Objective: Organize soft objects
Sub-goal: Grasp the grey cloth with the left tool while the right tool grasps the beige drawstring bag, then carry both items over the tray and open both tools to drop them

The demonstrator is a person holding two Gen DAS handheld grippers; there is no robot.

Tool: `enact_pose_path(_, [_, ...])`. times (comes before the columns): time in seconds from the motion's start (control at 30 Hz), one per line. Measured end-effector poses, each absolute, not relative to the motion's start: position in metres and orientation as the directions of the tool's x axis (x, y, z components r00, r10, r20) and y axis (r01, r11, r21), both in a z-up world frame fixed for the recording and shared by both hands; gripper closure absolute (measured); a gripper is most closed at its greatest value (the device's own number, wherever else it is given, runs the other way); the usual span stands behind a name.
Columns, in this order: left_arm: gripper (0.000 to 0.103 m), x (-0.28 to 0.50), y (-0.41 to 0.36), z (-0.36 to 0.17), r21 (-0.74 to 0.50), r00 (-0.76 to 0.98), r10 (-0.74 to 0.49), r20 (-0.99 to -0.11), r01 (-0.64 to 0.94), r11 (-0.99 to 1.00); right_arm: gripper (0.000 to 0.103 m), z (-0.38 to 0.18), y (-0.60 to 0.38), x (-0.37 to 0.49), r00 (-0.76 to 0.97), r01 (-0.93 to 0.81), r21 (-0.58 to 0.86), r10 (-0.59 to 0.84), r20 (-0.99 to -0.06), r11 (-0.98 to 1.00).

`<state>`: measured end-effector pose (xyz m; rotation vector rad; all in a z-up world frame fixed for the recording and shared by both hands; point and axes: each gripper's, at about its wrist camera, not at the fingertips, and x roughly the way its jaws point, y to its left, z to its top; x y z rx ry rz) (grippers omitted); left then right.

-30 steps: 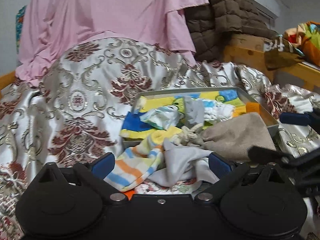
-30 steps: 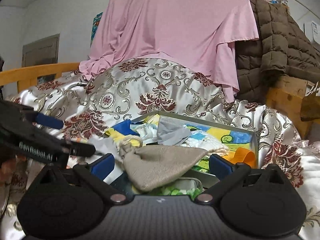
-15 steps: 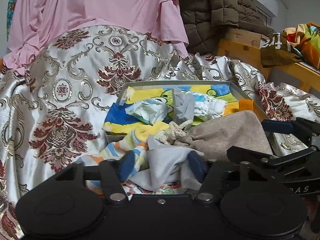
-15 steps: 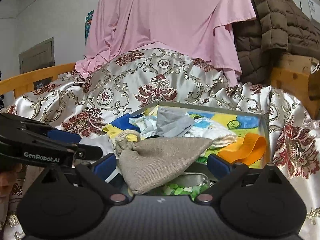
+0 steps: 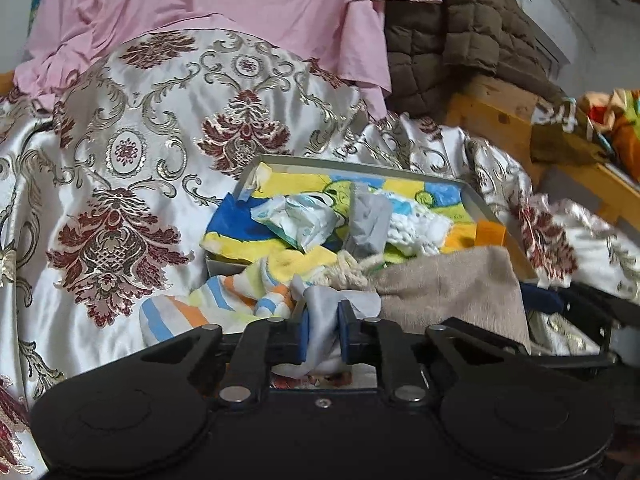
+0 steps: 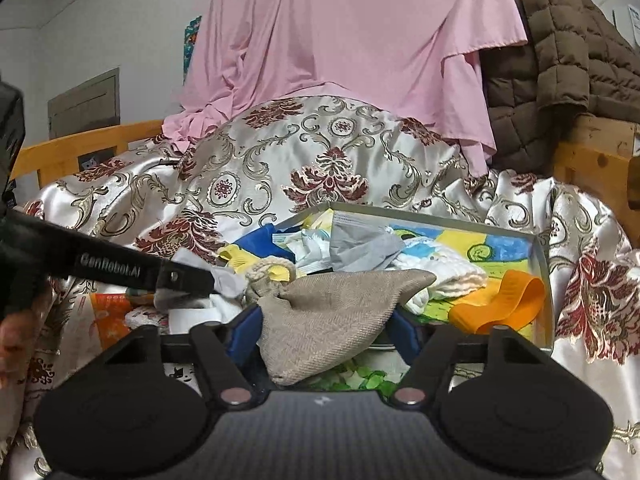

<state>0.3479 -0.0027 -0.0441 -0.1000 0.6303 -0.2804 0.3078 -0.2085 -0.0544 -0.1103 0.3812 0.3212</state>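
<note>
Left gripper [image 5: 323, 334]: jaws have just been closing and now pinch a fold of the pale grey cloth [image 5: 326, 312] between the blue pads; the cloth bunches above and below the pinch
Right gripper [image 6: 322, 332]: jaws have just been closing around the beige drawstring pouch [image 6: 340, 308]; the blue pads sit at both sides of the pouch and appear to touch it, though a firm squeeze cannot be told
Beige drawstring pouch: lies over the near edge of the grey tray [image 6: 542, 264], its knotted cord end toward the left gripper
Pale grey cloth: just in front of the tray, beside the striped sock [image 5: 208, 304], which trails out onto the satin bedspread [image 5: 132, 168]
Tray contents: a yellow and blue printed cloth [image 5: 256, 236] lining it, a crumpled white and blue piece [image 5: 296, 220], a grey cloth [image 5: 368, 224], a white knitted item [image 6: 444, 268], an orange band [image 6: 504, 300] at the right corner
Background: pink sheet [image 6: 352, 40] draped over the mound, brown quilted jacket [image 6: 560, 60] on the wooden frame [image 5: 496, 112]
Person: a hand [image 6: 12, 320] shows at the left edge of the right wrist view, behind the left gripper's arm
</note>
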Motion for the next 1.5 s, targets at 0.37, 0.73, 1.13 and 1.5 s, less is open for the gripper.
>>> enact_pose_path(0.37, [0.098,0.343,0.004,-0.031,-0.208,0.772,-0.283,-0.569,0.198,0.958,0.065,-0.053,-0.198,0.301,0.860,-0.380,-0.097,0.312,-0.403,0.920])
enact_pose_path(0.73, [0.098,0.348,0.005,-0.032,-0.198,0.764,-0.264,-0.588,0.180,0.964,0.046,-0.059,-0.189,0.303,0.849,-0.391,-0.158,0.289,-0.442,0.907])
enact_pose_path(1.13, [0.100,0.331,0.005,0.002,-0.207,0.791,-0.275,-0.547,0.191,0.959,0.088,-0.037,-0.199,0.278,0.894,-0.345,-0.201,0.255,-0.369,0.917])
enact_pose_path(1.5, [0.100,0.289,0.005,0.076,-0.229,0.832,-0.313,-0.458,0.230,0.946,0.087,0.020,-0.228,0.229,0.950,-0.256,-0.192,0.210,-0.232,0.947])
